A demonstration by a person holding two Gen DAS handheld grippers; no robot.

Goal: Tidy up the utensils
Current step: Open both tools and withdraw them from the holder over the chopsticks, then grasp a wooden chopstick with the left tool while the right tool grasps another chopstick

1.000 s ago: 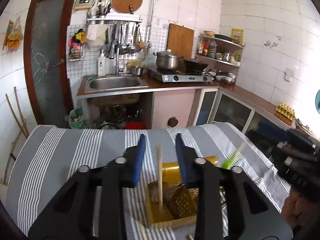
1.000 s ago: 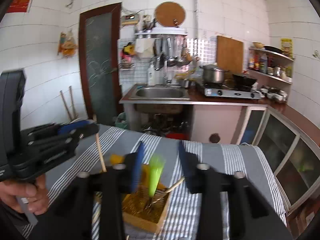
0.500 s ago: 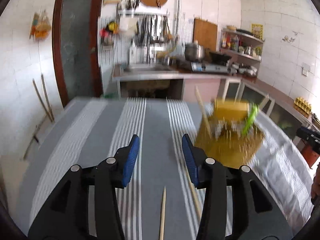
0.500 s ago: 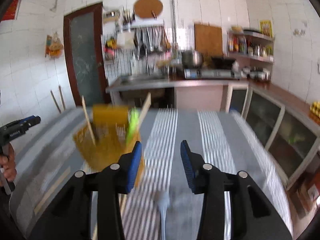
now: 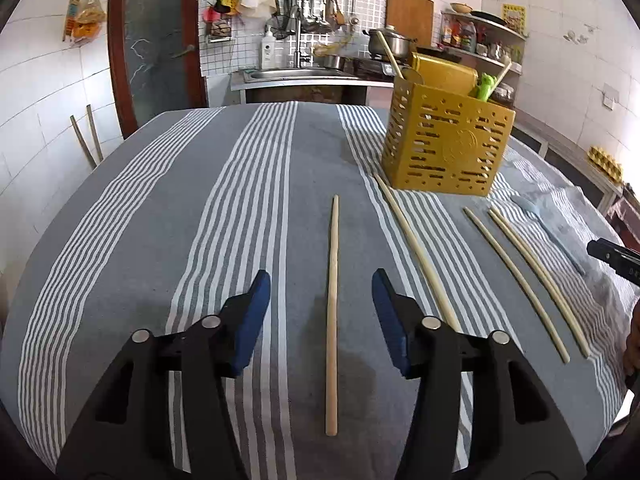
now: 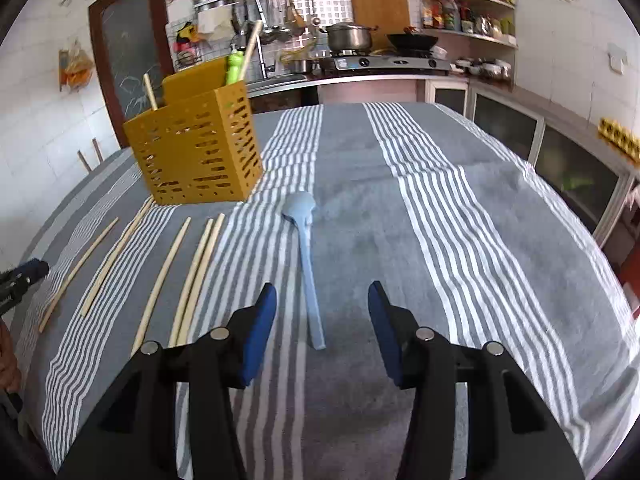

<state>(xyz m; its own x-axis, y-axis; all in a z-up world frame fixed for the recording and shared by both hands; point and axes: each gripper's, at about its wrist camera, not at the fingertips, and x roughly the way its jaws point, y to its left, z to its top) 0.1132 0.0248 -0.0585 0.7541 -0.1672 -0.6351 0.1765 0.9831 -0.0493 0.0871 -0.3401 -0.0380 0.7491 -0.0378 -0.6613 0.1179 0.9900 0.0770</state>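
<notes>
A yellow slotted holder (image 5: 446,142) stands upright on the table (image 5: 160,208), which is covered by a grey cloth with white stripes; it holds a few chopsticks and a green utensil (image 5: 485,86) that stick out of its top. On the near side of the holder lie loose wooden chopsticks, roughly parallel. The left tongs (image 5: 320,312) hang over the one farthest to the holder's left, a single chopstick (image 5: 332,312) lying apart from the rest; their jaws are opening and stand wide on either side of it, with the blue pads clear of the wood. A light blue spoon (image 6: 308,264) lies on the cloth to the right of the holder, its bowl pointing toward the holder's near right corner. The right tongs (image 6: 322,320) hover over the spoon's handle end, jaws opening, wide, and not touching it.
</notes>
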